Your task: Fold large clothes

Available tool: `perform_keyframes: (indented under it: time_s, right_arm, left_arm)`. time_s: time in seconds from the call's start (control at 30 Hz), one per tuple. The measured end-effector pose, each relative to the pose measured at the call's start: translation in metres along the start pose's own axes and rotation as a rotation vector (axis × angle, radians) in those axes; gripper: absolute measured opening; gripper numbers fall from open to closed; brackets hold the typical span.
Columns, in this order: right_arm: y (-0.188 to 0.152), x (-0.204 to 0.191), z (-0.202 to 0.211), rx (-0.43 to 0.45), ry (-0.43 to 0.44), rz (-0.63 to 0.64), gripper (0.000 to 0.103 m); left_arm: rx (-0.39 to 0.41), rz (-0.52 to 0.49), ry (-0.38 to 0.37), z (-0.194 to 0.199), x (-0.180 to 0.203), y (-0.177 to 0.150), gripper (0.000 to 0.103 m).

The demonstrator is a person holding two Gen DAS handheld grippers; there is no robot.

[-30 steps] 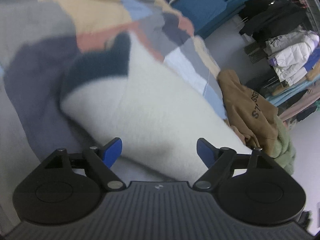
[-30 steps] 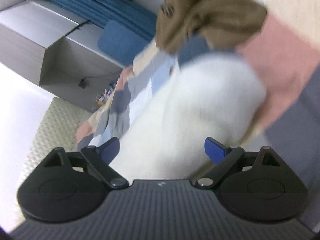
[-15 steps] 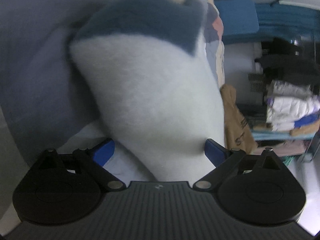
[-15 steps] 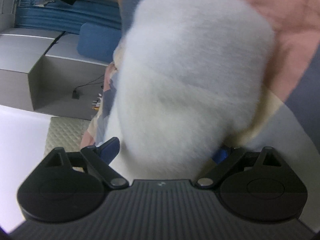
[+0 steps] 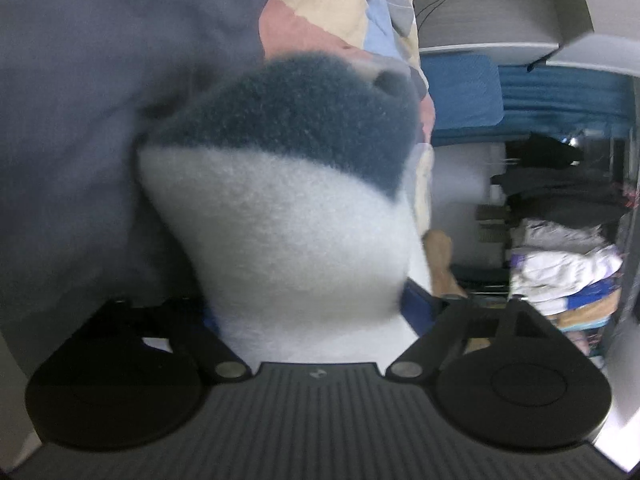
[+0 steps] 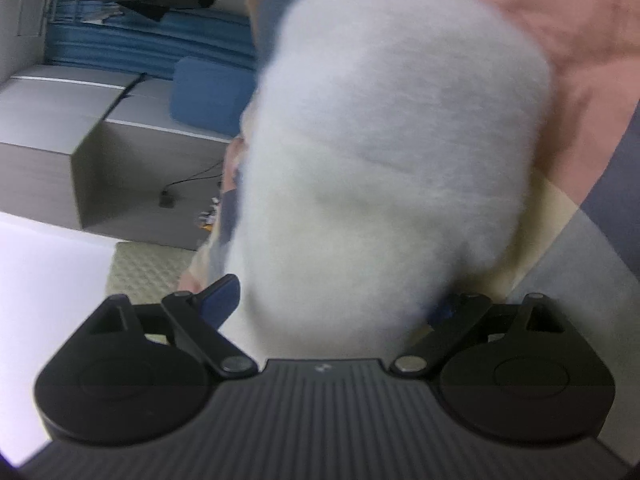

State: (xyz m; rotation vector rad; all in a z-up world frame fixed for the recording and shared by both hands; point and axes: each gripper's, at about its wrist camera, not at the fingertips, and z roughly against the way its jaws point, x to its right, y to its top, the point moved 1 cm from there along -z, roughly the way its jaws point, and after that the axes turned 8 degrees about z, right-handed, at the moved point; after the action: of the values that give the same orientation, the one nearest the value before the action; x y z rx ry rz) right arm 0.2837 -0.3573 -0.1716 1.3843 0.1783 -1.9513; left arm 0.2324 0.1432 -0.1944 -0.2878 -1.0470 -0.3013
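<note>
Fleece (image 5: 280,220) bunched between both claws, soft and bulky, prob light. Left claw (image 5: 308,312) jaws just closing on it; right claw (image 6: 332,300) grip can't tell. Grab edges, not mid-bulk.

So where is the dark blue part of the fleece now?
In the left wrist view the dark blue part sits at the far end of the white fleece, against the patchwork blanket.

Left tongs (image 5: 310,312) closing in, right tongs (image 6: 334,300) spread wide
</note>
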Motion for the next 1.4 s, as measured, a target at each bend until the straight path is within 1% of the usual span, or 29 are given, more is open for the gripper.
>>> perform_keyframes:
  time_s: [0.03,0.07,0.1,0.13,0.17,0.2,0.27,0.37,0.53,0.7,0.77,0.9,1.0,1.07,1.13,1.2,1.3,1.33,1.4]
  right_arm:
    - [0.001,-0.001,-0.003,0.004,-0.002,0.013,0.09]
    - [0.002,-0.003,-0.006,0.008,-0.003,0.039,0.083]
    - [0.004,-0.007,-0.009,0.007,-0.007,0.066,0.08]
    - [0.005,-0.009,-0.01,0.002,-0.014,0.087,0.074]
    - [0.006,-0.01,-0.011,0.001,-0.014,0.099,0.065]
    - [0.006,-0.013,-0.011,0.005,-0.013,0.111,0.061]
    - [0.008,-0.02,-0.009,0.009,-0.016,0.144,0.047]
    - [0.007,-0.029,-0.001,0.026,-0.003,0.195,0.038]
    - [0.001,-0.046,0.019,0.056,0.005,0.272,0.036]
    - [-0.005,-0.054,0.046,0.074,0.002,0.319,0.036]
    - [-0.005,-0.049,0.06,0.077,0.004,0.308,0.036]
    - [-0.005,-0.038,0.087,0.077,0.022,0.24,0.036]
    - [0.0,-0.04,0.105,0.075,0.012,0.239,0.036]
    - [0.005,-0.042,0.118,0.088,0.014,0.241,0.036]
    - [0.008,-0.04,0.127,0.1,0.001,0.233,0.036]
    - [0.013,-0.033,0.132,0.101,-0.029,0.215,0.036]
    - [0.013,-0.01,0.127,0.053,-0.069,0.115,0.036]
    - [0.011,-0.005,0.126,0.046,-0.071,0.086,0.036]
    - [0.009,-0.008,0.124,0.053,-0.073,0.106,0.036]
  left_arm:
    - [0.011,-0.019,0.01,0.001,0.002,0.0,0.075]
    - [0.02,-0.041,0.019,0.002,0.003,0.0,0.07]
    - [0.027,-0.066,0.028,0.002,0.007,0.0,0.067]
    - [0.034,-0.094,0.034,0.003,0.011,-0.001,0.062]
    - [0.04,-0.112,0.035,0.005,0.014,-0.001,0.058]
    - [0.045,-0.129,0.035,0.006,0.017,-0.002,0.057]
    - [0.051,-0.146,0.035,0.01,0.018,-0.004,0.053]
    - [0.056,-0.169,0.032,0.013,0.022,-0.005,0.05]
    - [0.04,-0.205,0.009,0.027,0.03,-0.006,0.049]
    - [0.001,-0.197,-0.024,0.059,0.027,-0.015,0.049]
    - [-0.007,-0.215,-0.026,0.068,0.031,-0.023,0.049]
    - [-0.012,-0.219,-0.072,0.091,0.035,-0.043,0.048]
    - [-0.028,-0.231,-0.112,0.099,0.046,-0.054,0.044]
    - [-0.036,-0.279,-0.129,0.102,0.055,-0.068,0.04]
    - [-0.059,-0.31,-0.114,0.098,0.059,-0.079,0.04]
    - [-0.087,-0.294,-0.07,0.088,0.055,-0.088,0.04]
    - [-0.102,-0.262,-0.015,0.082,0.045,-0.094,0.04]
    - [-0.106,-0.255,0.002,0.08,0.043,-0.094,0.042]
    - [-0.123,-0.208,0.033,0.079,0.032,-0.09,0.056]
